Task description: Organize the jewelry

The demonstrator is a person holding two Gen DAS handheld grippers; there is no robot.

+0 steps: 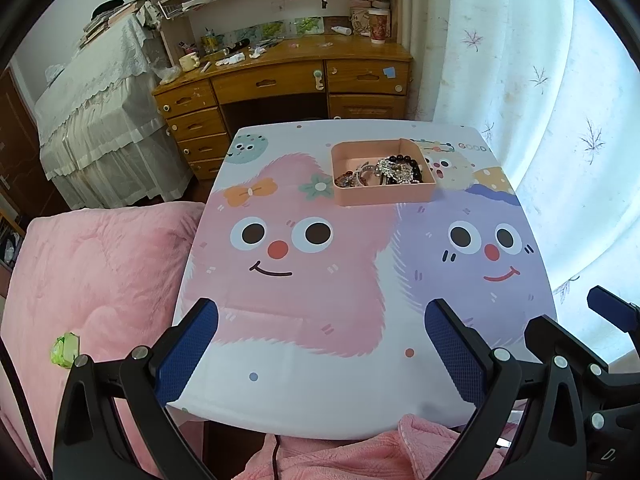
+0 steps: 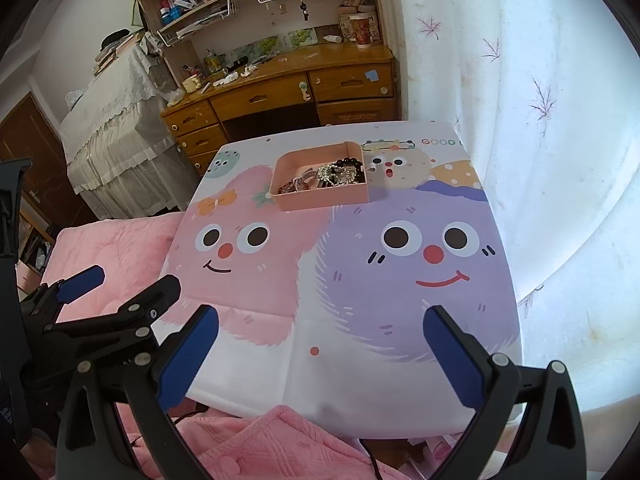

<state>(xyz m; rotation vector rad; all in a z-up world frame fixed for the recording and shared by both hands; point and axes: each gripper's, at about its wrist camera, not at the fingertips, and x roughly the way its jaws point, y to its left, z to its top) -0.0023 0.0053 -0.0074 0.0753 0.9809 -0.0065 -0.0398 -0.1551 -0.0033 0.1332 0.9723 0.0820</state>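
Note:
A pink tray (image 1: 384, 196) stands at the far side of the small table (image 1: 320, 392), holding a tangle of jewelry (image 1: 394, 170): dark bead bracelets, silver pieces and small reddish items. It also shows in the right wrist view as the tray (image 2: 320, 200) with the jewelry (image 2: 332, 176). My left gripper (image 1: 322, 344) is open and empty above the table's near edge. My right gripper (image 2: 322, 350) is open and empty beside it, also at the near edge. Each gripper shows at the side of the other's view.
The table carries a cartoon cloth with a pink and a purple monster. A pink quilted bed (image 1: 88, 280) lies to the left, with a green object (image 1: 66, 350) on it. A wooden desk (image 1: 280, 80) stands behind. A white curtain (image 1: 540, 100) hangs on the right.

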